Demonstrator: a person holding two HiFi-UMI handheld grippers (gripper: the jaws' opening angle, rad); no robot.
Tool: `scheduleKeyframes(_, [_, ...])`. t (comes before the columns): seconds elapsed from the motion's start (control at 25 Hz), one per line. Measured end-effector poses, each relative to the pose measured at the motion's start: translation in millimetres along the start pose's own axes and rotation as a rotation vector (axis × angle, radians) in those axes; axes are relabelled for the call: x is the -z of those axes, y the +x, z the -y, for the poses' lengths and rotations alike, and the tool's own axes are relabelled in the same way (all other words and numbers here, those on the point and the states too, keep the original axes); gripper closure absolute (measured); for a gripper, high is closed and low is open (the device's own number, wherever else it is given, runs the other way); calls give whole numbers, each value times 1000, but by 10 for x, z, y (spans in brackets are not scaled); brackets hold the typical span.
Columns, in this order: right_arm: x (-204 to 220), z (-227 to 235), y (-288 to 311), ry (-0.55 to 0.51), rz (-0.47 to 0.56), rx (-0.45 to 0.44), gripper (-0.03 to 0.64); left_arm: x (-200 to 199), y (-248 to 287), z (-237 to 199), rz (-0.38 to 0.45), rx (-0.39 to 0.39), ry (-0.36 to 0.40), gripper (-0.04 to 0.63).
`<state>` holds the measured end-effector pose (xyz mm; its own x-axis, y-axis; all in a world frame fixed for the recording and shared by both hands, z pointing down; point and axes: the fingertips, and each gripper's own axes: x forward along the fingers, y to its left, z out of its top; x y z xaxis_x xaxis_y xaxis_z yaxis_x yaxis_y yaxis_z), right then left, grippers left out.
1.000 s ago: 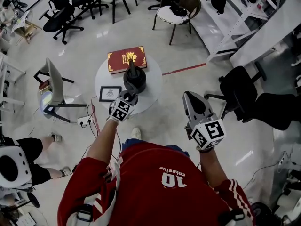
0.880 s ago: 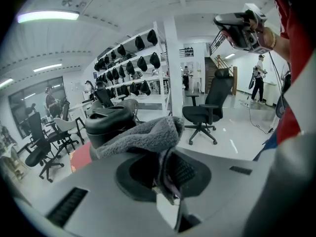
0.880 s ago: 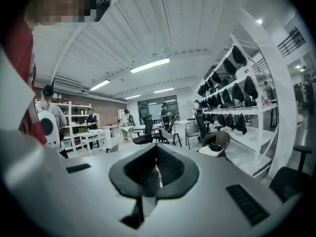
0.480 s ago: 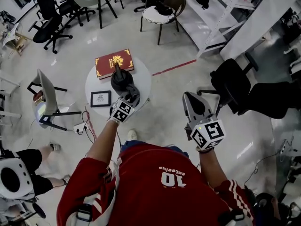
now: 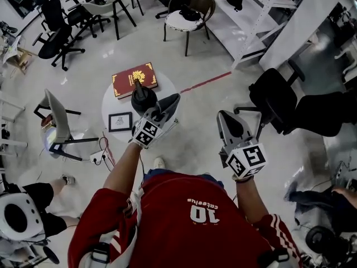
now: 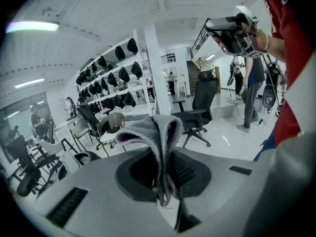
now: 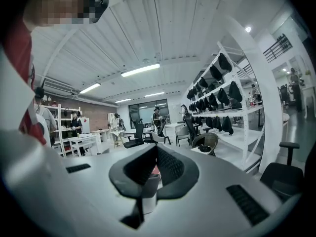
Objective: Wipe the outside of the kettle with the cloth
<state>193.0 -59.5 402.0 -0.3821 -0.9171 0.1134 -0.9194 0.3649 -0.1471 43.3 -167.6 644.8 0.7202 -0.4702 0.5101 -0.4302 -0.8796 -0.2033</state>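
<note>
We hold the left gripper (image 6: pixel 165 181) with its jaws pressed together on a grey cloth (image 6: pixel 154 132), pinched low between the dark pads. The cloth stands up out of the claw and folds over toward the claw's left in a soft loop. Beyond the claw's tip we see a black office chair (image 6: pixel 200 105). Up and left of the claw run white shelves (image 6: pixel 116 83) hung with dark things. High to the claw's right, our other hand holds the right gripper (image 6: pixel 222 28), beside a red sleeve (image 6: pixel 291 58).
</note>
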Motion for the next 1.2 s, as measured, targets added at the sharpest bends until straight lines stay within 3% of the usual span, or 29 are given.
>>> scheduleKeyframes(0.4, [-76, -332, 253, -5, 12, -70, 600, -777, -595, -435, 175, -79, 41, 548])
scheduleKeyframes(0.64, [-102, -569, 464, -17, 13, -119, 600, -994, -1082, -812, 260, -157, 15, 548])
scheduleKeyframes(0.88, [-104, -846, 702, -23, 6, -158, 600, -842, -1467, -1274, 266, -238, -23, 548])
scheduleKeyframes(1.2, [-23, -1177, 1050, -29, -6, -166, 600, -305, -1711, -1820, 212, -291, -42, 548])
